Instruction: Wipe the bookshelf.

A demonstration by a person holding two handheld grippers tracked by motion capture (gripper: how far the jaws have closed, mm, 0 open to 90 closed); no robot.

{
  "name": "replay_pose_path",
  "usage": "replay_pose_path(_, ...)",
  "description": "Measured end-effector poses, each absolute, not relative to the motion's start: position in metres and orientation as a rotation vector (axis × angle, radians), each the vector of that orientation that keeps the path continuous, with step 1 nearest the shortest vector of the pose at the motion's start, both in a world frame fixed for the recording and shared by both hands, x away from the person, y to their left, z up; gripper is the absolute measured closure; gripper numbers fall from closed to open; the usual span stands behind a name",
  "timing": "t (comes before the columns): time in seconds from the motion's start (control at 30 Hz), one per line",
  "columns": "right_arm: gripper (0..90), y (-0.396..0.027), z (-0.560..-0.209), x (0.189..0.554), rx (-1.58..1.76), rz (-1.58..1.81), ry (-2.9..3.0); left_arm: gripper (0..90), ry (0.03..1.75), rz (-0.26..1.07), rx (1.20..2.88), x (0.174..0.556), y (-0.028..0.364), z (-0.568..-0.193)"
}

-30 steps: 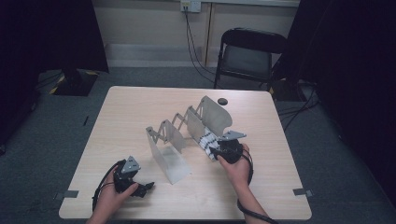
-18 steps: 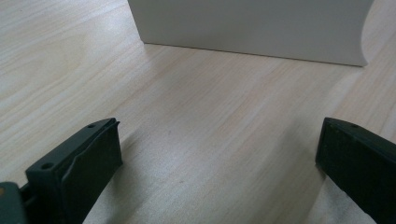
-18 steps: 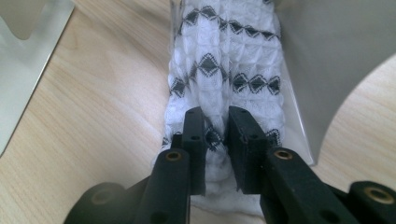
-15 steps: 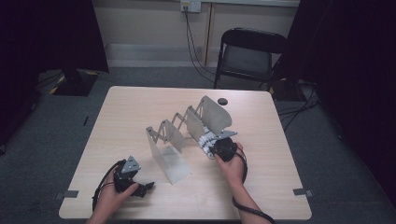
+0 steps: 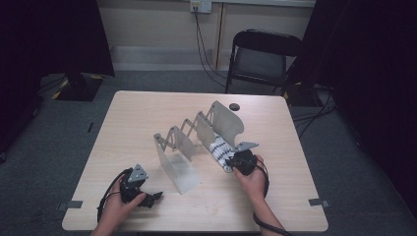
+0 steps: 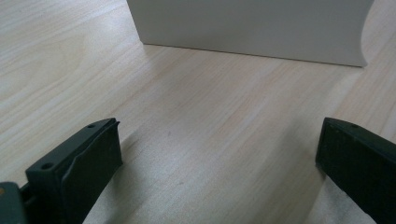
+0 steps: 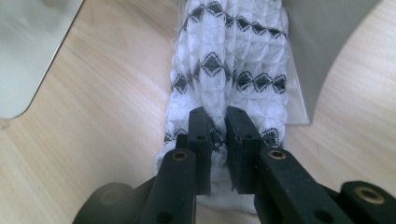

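White patterned cloth [image 7: 229,74] in the rack [image 5: 196,132] is pinched between just-closed jaws of right gripper [image 7: 218,122]; left gripper [image 6: 219,154] held apart

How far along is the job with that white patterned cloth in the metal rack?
Done: the right gripper has just closed its jaws and now pinches a fold of the white patterned cloth, which sits in the end slot of the metal rack. In hand: that grip. Left: the cloth has not yet come out of the rack. The left gripper rests open over the table, holding nothing.
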State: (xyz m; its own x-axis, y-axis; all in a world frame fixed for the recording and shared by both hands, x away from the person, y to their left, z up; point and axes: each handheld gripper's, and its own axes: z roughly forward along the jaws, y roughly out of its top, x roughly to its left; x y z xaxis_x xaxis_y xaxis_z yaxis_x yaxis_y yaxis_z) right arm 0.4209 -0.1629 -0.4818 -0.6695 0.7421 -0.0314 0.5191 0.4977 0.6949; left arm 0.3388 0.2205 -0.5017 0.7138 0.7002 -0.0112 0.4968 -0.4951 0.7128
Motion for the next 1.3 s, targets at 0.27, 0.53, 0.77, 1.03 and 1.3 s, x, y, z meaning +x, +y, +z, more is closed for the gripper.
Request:
replay_pose_path(0.27,79.4,-0.177,-0.481,0.404,1.078,0.955,2.428,0.0,0.905,0.365,2.199,0.339,0.221,-0.502)
replay_pose_path(0.53,55.8,-0.182,-0.472,0.396,1.112,0.984,2.373,0.0,0.904,0.365,2.199,0.339,0.221,-0.502)
replay_pose_path(0.77,59.9,-0.163,-0.480,0.412,1.125,0.950,2.396,0.0,0.907,0.365,2.197,0.339,0.220,-0.502)
replay_pose_path(1.03,70.9,-0.148,-0.478,0.432,1.095,0.945,2.412,0.0,0.905,0.364,2.199,0.339,0.221,-0.502)
replay_pose_path(1.3,63.2,-0.143,-0.479,0.442,1.091,0.943,2.415,0.0,0.899,0.364,2.202,0.340,0.220,-0.502)
